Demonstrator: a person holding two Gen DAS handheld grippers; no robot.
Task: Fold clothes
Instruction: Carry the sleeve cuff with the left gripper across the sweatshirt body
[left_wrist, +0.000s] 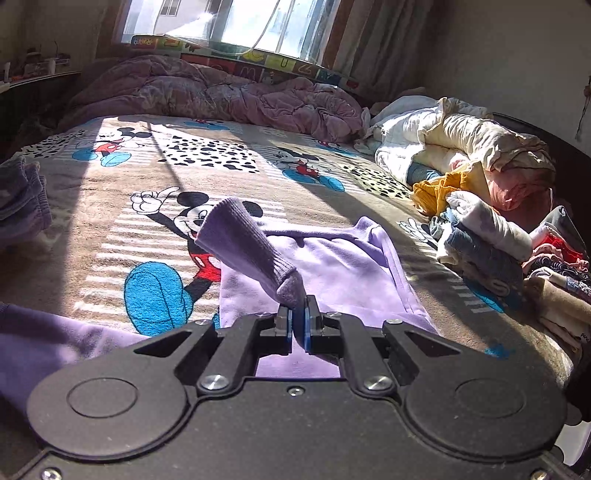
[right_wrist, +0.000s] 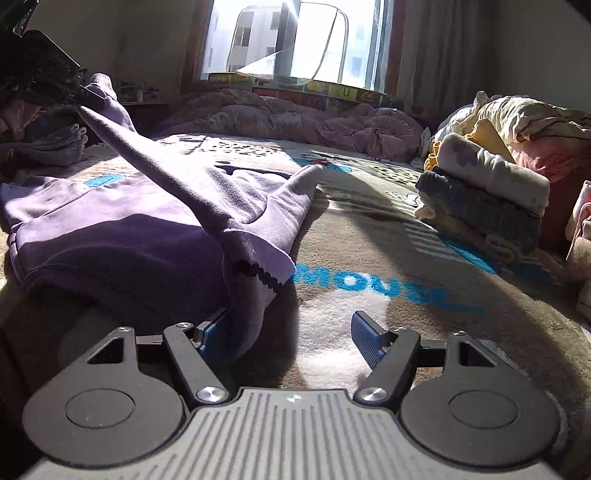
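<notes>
A lavender sweatshirt (left_wrist: 343, 266) lies on the Mickey Mouse blanket (left_wrist: 110, 229) of a bed. My left gripper (left_wrist: 298, 314) is shut on the ribbed cuff of its sleeve (left_wrist: 243, 243), which sticks up beyond the fingers. In the right wrist view the left gripper (right_wrist: 83, 96) is at the upper left, holding the sleeve (right_wrist: 155, 158) stretched up off the sweatshirt's body (right_wrist: 110, 229). My right gripper (right_wrist: 288, 325) stands open low over the blanket. A corner of the garment (right_wrist: 255, 280) hangs against its left pad, and the right pad is bare.
A stack of folded clothes (left_wrist: 484, 236) (right_wrist: 491, 192) sits at the right, with rumpled bedding (left_wrist: 472, 144) behind it. A pink quilt (left_wrist: 221, 92) lies along the window end. More purple clothing (left_wrist: 22, 199) rests at the left edge.
</notes>
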